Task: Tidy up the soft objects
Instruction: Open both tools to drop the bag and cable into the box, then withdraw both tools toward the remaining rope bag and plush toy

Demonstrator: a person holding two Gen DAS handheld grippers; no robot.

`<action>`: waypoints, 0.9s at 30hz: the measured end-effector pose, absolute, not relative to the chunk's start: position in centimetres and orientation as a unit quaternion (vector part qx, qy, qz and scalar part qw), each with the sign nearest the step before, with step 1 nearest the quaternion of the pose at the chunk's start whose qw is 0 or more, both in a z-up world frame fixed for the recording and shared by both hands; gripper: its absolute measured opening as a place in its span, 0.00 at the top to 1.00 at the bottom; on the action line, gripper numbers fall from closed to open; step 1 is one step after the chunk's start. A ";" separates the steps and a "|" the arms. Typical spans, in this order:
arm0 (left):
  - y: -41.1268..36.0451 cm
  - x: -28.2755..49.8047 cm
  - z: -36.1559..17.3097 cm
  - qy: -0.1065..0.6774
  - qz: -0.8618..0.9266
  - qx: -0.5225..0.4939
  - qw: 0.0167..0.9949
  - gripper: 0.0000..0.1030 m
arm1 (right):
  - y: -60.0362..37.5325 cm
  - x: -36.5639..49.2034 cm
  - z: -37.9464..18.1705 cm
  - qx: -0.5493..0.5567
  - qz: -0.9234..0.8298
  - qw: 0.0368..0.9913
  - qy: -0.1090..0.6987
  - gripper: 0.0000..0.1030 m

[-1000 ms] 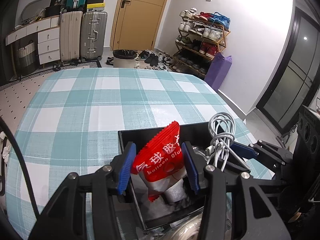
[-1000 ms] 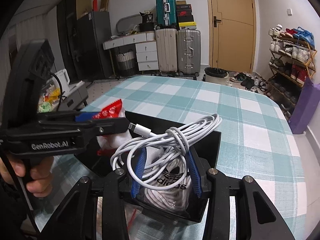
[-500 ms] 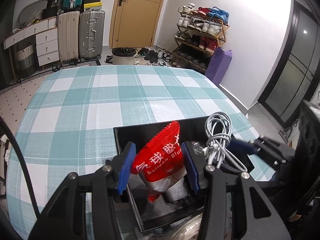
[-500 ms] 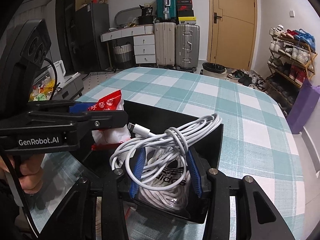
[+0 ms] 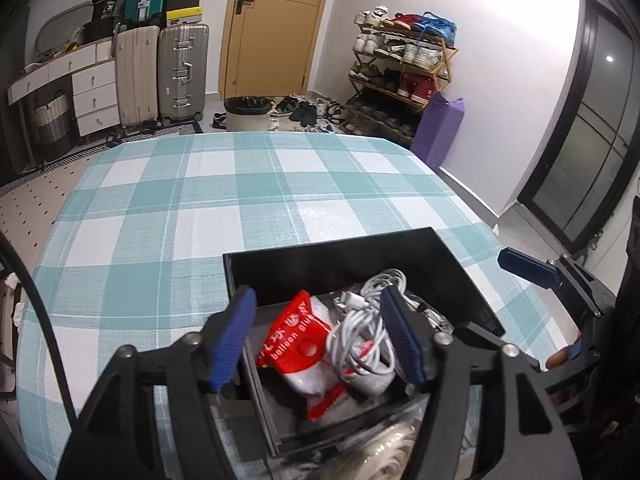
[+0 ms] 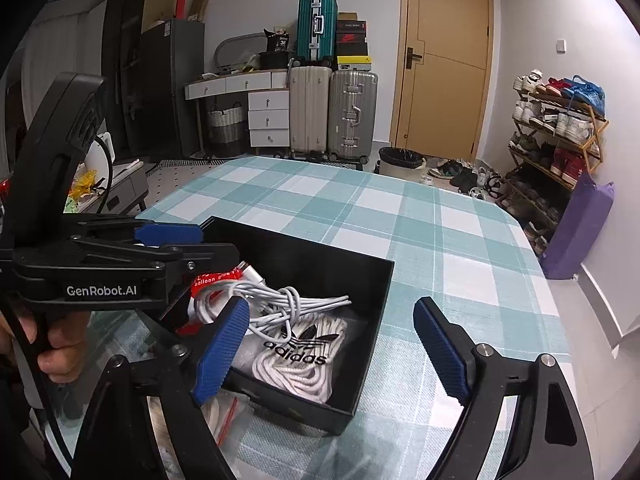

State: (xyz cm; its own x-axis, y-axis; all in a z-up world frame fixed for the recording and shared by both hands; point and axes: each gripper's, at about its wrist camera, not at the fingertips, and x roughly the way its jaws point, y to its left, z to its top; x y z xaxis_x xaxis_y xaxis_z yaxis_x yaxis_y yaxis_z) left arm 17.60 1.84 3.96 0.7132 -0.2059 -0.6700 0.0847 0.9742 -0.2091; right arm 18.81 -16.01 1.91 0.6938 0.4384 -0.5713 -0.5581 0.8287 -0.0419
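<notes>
A black open box (image 5: pixel 344 252) (image 6: pixel 372 316) stands on the checked tablecloth near the front edge. Inside it lie a red "balloon glue" packet (image 5: pixel 292 340) (image 6: pixel 212 278), a coiled white cable (image 5: pixel 360 328) (image 6: pixel 288 300) and a white Adidas bag of cord (image 6: pixel 304 356). My left gripper (image 5: pixel 320 336) is open and empty just above the box, its jaws either side of the packet and cable. My right gripper (image 6: pixel 332 348) is open and empty above the box's near right corner.
The teal and white checked tablecloth (image 5: pixel 240 200) covers the table beyond the box. A clear bag with rope (image 6: pixel 218 412) lies in front of the box. Suitcases (image 6: pixel 332 112), a shoe rack (image 6: pixel 560 136) and a bin (image 6: pixel 400 162) stand off the table.
Both grippers have opened. The red packet and the white cable have dropped from them into the black box. Both grippers have pulled back slightly.
</notes>
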 end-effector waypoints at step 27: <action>1.4 8.2 4.6 0.344 -0.033 -0.038 0.938 0.00 | -19.2 11.5 1.1 -0.045 0.289 0.899 0.325 0.00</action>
State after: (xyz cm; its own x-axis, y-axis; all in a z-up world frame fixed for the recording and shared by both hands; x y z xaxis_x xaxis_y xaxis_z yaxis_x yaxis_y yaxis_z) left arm 8.18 1.42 4.56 0.7611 -0.0877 -0.6426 0.0359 0.9950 -0.0933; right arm 11.52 -19.15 1.10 0.6216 0.4908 -0.6105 -0.5489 0.8289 0.1076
